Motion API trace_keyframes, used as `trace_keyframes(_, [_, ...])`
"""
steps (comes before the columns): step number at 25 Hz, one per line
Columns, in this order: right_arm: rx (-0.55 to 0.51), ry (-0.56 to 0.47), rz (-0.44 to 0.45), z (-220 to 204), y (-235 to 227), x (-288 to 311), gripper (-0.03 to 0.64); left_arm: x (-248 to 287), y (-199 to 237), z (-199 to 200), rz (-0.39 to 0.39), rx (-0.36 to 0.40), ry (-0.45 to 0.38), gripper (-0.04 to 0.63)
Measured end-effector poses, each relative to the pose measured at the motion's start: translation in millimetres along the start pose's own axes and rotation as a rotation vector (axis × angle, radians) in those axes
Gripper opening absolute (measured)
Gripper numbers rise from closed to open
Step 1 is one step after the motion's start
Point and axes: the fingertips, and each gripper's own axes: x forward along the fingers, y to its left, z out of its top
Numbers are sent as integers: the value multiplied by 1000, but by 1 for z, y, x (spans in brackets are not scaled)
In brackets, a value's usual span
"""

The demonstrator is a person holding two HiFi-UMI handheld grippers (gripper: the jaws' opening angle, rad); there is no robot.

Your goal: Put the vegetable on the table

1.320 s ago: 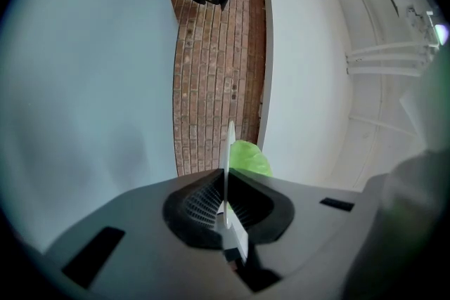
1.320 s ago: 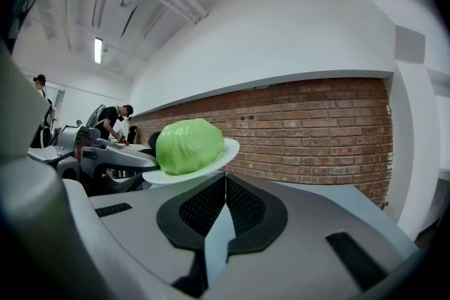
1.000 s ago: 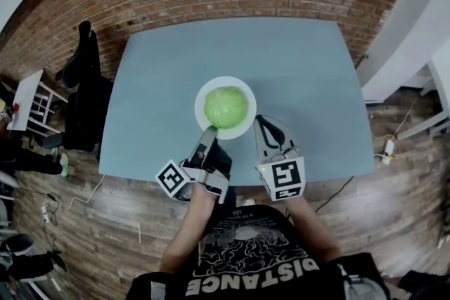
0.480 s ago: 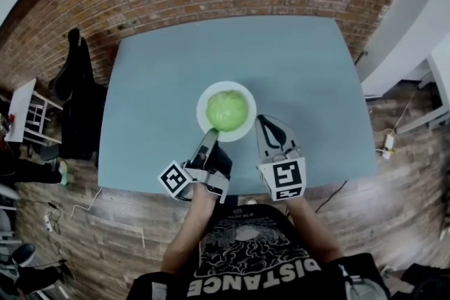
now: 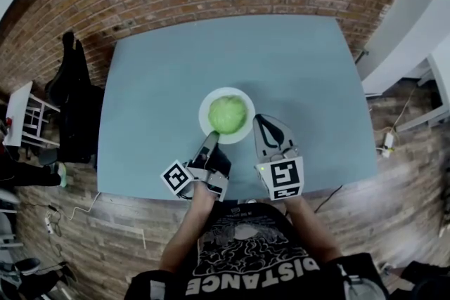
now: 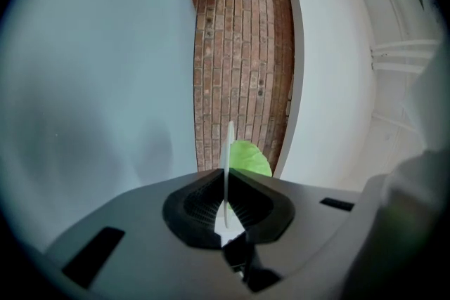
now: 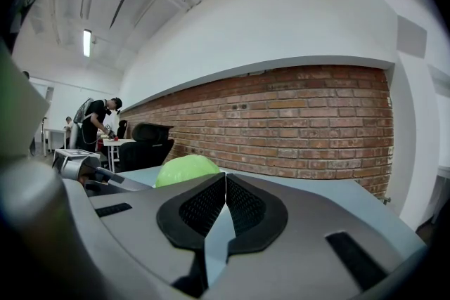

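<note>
So from where I'm standing, the round pale-green leafy vegetable, a cabbage or lettuce head I'd guess, (image 5: pixel 227 114) sits in the middle of the round white plate (image 5: pixel 205 109), and that plate looks to be resting on the blue-grey table (image 5: pixel 295 67). The left gripper (image 5: pixel 211 134) comes in at the plate's near rim and its jaws are clamped right on that thin white edge. The right gripper (image 5: pixel 261 121) sits just right of the plate, not touching it, jaws pressed together with nothing in them. Looks to me like the set-down step is basically here, so the next move would be easing the left jaws off the rim without nudging the plate. Only readable writing nearer than the plate: "DISTANCE" on the person's black T-shirt (image 5: pixel 246 256), plus square black-and-white marker patterns on the gripper cubes (image 5: pixel 283 178).
</note>
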Motion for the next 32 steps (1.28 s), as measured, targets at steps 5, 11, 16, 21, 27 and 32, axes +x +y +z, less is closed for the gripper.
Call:
trace_keyframes(5, [7,3,-10,-2,-1,5,9,0,19,3,39,-10,12,11])
trace_keyframes(11, [-6,23,-3,-8,3,12,9,1,38,7,71,-6,30,11])
trace_keyframes(16, [-13,38,9,-14,10,17,9,0,53,10,113,7,39,11])
trace_keyframes(21, [1,43,6,-19,13,22,9,0,74,12,165,8,52,12])
trace_keyframes(27, [-7,68,6,-25,13,25,9,1,95,14,239,12,60,15])
trace_keyframes(32, [-2,76,4,-29,13,27,9,3,109,18,289,2,57,17])
